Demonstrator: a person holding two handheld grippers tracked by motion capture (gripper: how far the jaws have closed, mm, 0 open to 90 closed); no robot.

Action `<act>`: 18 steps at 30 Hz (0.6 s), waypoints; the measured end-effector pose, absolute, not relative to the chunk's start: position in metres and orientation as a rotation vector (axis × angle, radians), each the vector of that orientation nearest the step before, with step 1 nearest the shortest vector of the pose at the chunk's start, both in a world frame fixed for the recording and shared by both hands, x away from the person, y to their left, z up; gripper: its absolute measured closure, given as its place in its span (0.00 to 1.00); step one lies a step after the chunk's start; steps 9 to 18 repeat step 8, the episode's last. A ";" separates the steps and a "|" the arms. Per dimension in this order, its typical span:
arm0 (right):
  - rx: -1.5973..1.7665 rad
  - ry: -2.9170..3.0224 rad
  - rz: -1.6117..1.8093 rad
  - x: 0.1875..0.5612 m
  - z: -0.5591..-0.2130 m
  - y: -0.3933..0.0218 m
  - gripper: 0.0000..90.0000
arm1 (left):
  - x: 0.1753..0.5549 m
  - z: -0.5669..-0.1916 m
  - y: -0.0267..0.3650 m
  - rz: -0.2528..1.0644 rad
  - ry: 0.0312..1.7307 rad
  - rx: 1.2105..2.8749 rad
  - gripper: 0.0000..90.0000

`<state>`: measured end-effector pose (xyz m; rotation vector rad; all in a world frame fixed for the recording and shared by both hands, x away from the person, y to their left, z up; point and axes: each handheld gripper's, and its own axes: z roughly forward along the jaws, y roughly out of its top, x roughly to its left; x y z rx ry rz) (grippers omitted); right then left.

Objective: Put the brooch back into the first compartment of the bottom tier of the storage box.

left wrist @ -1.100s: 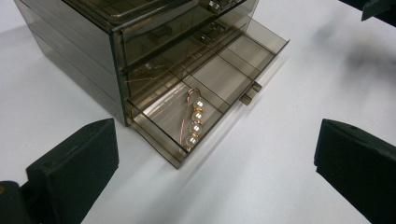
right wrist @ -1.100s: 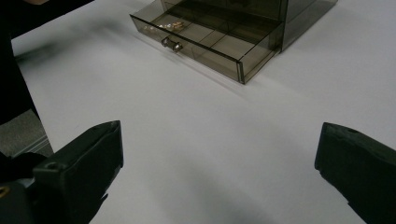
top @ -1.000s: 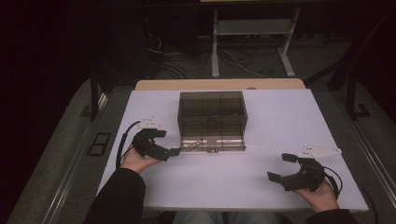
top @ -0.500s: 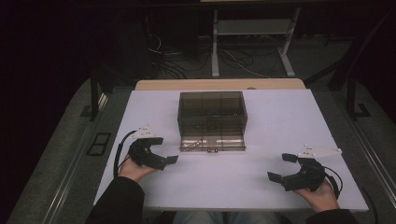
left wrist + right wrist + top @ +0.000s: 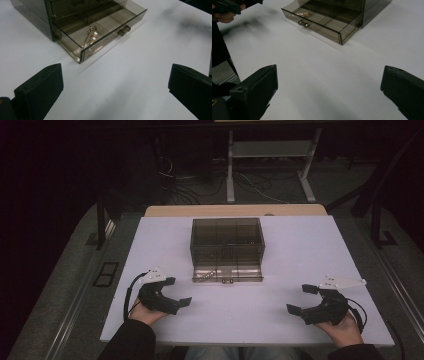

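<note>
The left tool [image 5: 176,291] has been pulled back from the smoky clear plastic drawer box [image 5: 227,240], left open mid-worktop [image 5: 300,255] with a gold earring [image 5: 92,35] inside. Both tools are released; the right tool [image 5: 302,299] rests near.

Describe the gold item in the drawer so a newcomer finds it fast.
Start at the smoky clear box mid-table; its bottom drawer is pulled open. In the drawer's left end compartment, as the high view shows it, lies a gold pin with pale beads, the one shiny thing among bare compartments.
</note>
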<state>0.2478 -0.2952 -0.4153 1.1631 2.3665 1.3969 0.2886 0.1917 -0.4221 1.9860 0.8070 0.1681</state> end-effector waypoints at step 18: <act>1.179 2.364 1.399 0.248 -0.415 -0.296 0.01 | 0.285 -0.426 0.192 0.165 0.787 1.983 0.00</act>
